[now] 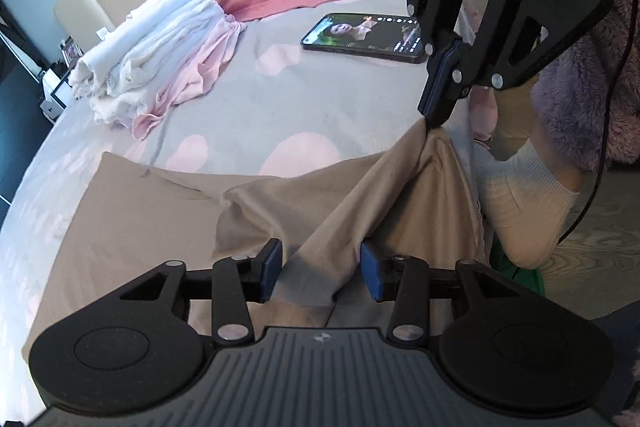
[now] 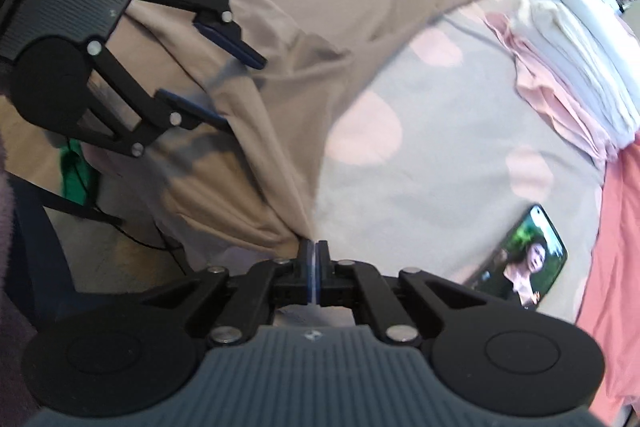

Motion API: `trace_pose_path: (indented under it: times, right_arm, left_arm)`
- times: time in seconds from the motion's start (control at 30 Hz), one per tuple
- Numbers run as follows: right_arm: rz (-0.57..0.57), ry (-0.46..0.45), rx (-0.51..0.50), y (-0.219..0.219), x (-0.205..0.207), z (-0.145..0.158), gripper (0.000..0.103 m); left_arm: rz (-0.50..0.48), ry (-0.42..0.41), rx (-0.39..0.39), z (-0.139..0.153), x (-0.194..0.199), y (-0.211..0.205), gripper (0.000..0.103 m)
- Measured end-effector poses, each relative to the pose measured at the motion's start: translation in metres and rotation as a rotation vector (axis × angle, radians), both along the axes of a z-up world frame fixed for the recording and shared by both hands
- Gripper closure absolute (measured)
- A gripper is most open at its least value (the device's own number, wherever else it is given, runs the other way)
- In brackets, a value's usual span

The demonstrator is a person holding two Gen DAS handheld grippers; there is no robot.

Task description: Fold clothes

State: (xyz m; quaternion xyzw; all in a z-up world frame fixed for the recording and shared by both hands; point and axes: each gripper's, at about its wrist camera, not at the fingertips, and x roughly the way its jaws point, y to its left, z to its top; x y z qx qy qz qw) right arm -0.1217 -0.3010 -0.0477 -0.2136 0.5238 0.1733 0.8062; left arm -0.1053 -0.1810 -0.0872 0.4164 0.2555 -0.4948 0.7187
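On bed [image 1: 240,115], right tongs [image 2: 316,251] pinch tan garment [image 2: 280,147].

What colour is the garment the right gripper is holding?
Beige, or light tan. The garment shows best in the left wrist view.

No legible text anywhere — phone [image 1: 362,37] screen captions (tiny, blurred) beyond reading.

right tool [image 1: 434,115] pinching beige garment [image 1: 160,211] corner; left tool [image 1: 320,273] open
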Motion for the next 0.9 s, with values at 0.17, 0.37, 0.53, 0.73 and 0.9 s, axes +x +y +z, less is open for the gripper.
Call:
trace_pose_path:
  times: [0.17, 0.37, 0.53, 0.73, 0.9]
  right_arm:
    - [0.002, -0.007, 0.014, -0.003, -0.001, 0.002, 0.097]
    - [0.123, -0.101, 0.113, 0.01, -0.011, 0.015, 0.06]
    - [0.255, -0.055, -0.012, 0.036, -0.014, -0.013, 0.085]
    - [0.225, 0.007, -0.055, 0.03, -0.013, -0.014, 0.1]
    - [0.219, -0.047, -0.003, 0.03, -0.01, 0.01, 0.09]
  left_arm:
    - [-0.077, 0.048, 0.025, -0.004, -0.016, 0.001, 0.1]
    - [-0.079, 0.035, 0.018, -0.003, -0.031, 0.009, 0.1]
    - [-0.038, 0.078, 0.001, 0.002, -0.033, 0.021, 0.1]
    - [0.073, 0.066, -0.007, 0.018, -0.029, 0.051, 0.093]
    - [0.236, 0.066, 0.013, 0.025, -0.017, 0.087, 0.089]
